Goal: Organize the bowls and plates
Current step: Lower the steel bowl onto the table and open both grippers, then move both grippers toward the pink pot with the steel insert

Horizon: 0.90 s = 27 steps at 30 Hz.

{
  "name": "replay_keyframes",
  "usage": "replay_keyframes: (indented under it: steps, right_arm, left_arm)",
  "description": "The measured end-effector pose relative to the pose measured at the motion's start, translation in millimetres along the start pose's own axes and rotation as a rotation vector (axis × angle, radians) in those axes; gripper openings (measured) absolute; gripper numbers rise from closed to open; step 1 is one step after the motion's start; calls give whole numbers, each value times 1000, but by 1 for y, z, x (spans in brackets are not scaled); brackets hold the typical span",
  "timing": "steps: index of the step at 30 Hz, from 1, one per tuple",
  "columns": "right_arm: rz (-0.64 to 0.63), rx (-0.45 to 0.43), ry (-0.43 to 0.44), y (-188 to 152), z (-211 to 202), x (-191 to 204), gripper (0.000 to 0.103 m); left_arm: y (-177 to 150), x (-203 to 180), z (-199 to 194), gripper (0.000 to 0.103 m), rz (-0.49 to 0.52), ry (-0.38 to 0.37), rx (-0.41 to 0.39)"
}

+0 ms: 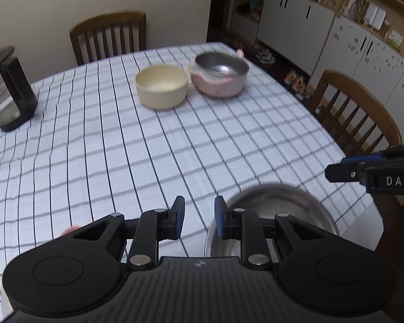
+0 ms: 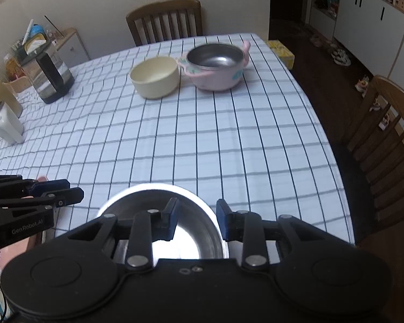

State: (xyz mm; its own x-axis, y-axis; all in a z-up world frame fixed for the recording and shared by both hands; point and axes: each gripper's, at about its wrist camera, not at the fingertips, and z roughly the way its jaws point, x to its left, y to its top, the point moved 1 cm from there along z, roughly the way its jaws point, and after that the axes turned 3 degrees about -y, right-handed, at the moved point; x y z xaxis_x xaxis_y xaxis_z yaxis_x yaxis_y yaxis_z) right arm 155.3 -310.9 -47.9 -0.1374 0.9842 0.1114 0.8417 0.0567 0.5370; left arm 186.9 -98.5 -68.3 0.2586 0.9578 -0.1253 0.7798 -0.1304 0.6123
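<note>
Checked cloth, white with dark lines, covers the table [image 1: 99, 145] seen from the left wrist. On its far side a cream bowl [image 1: 161, 86] stands just beside a pink bowl [image 1: 218, 80] with a steel lining, and a dark-handled glass jug [image 1: 9, 88] sits at the left edge. A wooden chair [image 1: 107, 36] is pushed in behind the table, another [image 1: 355, 107] stands at the right, and white cupboards [image 1: 296, 18] under cluttered shelves line the far wall. The left gripper [image 1: 199, 216] hangs over the near edge, jaws a little apart and gripping nothing. A steel bowl [image 1: 272, 207] lies below and to its right, blurred. The right gripper [image 1: 336, 171] pokes in from the right.

Seen from the right wrist, the same cloth [image 2: 202, 140] runs to the cream bowl [image 2: 155, 76] and pink bowl [image 2: 215, 64], with a kettle [image 2: 52, 75] and a white cup [image 2: 5, 126] on the left. The right gripper [image 2: 195, 219] hovers with its jaws partly spread over the steel bowl [image 2: 159, 193]. Its left finger sits over the bowl's hollow, its right finger over the rim. Neither pad can be seen pressing on it. The left gripper [image 2: 67, 192] shows at the left edge.
</note>
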Motion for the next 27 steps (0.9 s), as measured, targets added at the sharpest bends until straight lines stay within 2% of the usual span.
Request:
replay_keyframes:
  steps: [2,4,9,11,13,18,20,22,27]
  right_arm:
    - [-2,-24,7,9,-4,1,32]
    - [-6,-50,11,18,-8,2,39]
    - [-26,-112,9,43,-14,4,43]
    - [-28,-131,6,54,-14,2,46]
    - [-26,-149,1,64,-13,-1,59]
    - [-14,-165,-10,90,-5,-12,62]
    - [-14,-171,-14,100,0,-17,66]
    - [-16,-179,-26,110,6,-22,71]
    - [-16,-189,-34,131,23,-35,84]
  left_arm:
    - [11,1,-4,32,-3,6,-33]
    - [21,2,-8,42,-3,13,-65]
    - [47,0,-9,46,1,20,-119]
    - [58,-2,-6,54,6,28,-138]
    - [68,-5,-3,62,9,26,-158]
    - [99,-11,12,62,25,28,-183]
    - [112,-12,19,65,27,30,-197]
    - [124,-13,27,78,23,37,-214]
    - [153,-16,52,78,24,31,-224]
